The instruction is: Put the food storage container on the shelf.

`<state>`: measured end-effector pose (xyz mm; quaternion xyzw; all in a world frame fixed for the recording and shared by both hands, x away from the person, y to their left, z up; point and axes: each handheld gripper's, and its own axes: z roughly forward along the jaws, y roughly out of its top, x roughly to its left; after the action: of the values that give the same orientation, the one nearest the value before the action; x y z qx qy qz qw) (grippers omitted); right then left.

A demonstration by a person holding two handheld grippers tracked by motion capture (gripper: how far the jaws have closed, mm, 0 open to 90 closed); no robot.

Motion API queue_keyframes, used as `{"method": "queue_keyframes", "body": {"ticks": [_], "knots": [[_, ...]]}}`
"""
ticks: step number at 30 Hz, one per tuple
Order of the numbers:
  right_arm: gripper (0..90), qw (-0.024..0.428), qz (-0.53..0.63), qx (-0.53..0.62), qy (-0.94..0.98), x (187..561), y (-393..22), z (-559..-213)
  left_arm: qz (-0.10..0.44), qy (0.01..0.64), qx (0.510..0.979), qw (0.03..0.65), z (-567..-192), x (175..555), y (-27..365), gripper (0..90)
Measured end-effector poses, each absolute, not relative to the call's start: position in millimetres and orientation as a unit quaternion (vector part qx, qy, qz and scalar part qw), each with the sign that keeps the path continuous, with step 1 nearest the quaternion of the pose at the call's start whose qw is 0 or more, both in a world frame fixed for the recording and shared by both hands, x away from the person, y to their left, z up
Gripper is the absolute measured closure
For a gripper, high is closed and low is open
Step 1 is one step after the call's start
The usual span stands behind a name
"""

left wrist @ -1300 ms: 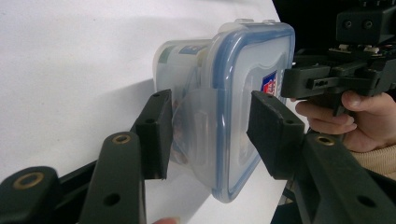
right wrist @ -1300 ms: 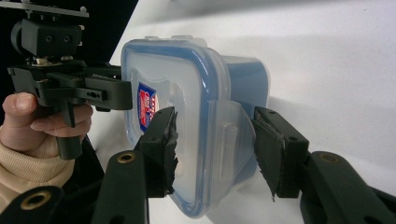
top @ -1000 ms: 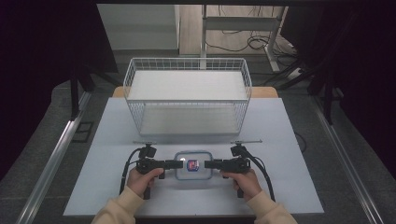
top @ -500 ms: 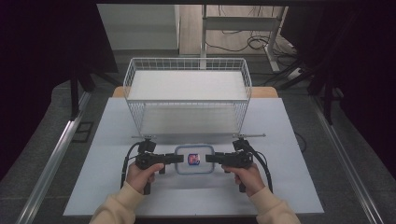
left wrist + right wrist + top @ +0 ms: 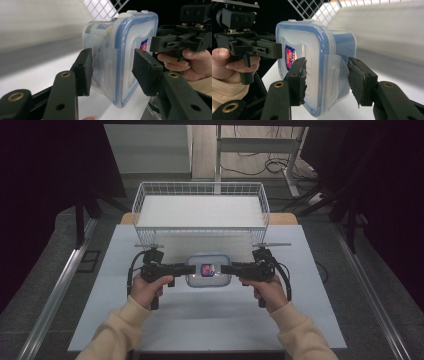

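Table [image 5: 165,320], pale and wide, carries everything: a white wire basket [image 5: 200,195] stands at its far edge, and a clear plastic container [image 5: 209,271] with a blue-rimmed lid sits on the bare surface just in front of that basket, midway between the 2 grippers.

From the high view, a person's 2 forearms in cream sleeves come in from below, each hand wrapped around a black gripper handle. The left gripper [image 5: 189,269] points inward at the container's left side and the right gripper [image 5: 226,268] points inward at its right side, so the 2 face each other across it.

In the left gripper view the jaws stand apart on either side of the container's side latch [image 5: 106,63], one pad low by the box wall, the other over the lid, with visible gaps on both sides. In the right gripper view the jaws likewise straddle the opposite latch [image 5: 333,72], spread with space between pads and plastic; their padding looks frayed.

A small red and blue label [image 5: 290,56] sits on the lid.
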<state>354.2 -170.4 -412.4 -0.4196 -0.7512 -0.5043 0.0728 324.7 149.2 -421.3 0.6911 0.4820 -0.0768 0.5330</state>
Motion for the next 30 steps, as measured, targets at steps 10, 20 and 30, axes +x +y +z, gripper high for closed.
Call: {"method": "queue_keyframes", "body": {"ticks": [10,20,30], "knots": [[50.7,0.045,-0.515,-0.398,-0.758,372.5,-163.2,-366.7,-0.054,0.467,0.687,0.554,-380.6,341.7,156.8,51.6],[50.6,0.020,-0.529,-0.380,-0.758,390.7,-154.0,-324.5,-0.035,0.448,0.690,0.567,-341.8,362.1,165.6,51.6],[50.6,0.008,-0.537,-0.373,-0.757,414.8,-152.0,-291.6,-0.020,0.436,0.693,0.574,-309.9,388.6,168.0,51.5]]}}
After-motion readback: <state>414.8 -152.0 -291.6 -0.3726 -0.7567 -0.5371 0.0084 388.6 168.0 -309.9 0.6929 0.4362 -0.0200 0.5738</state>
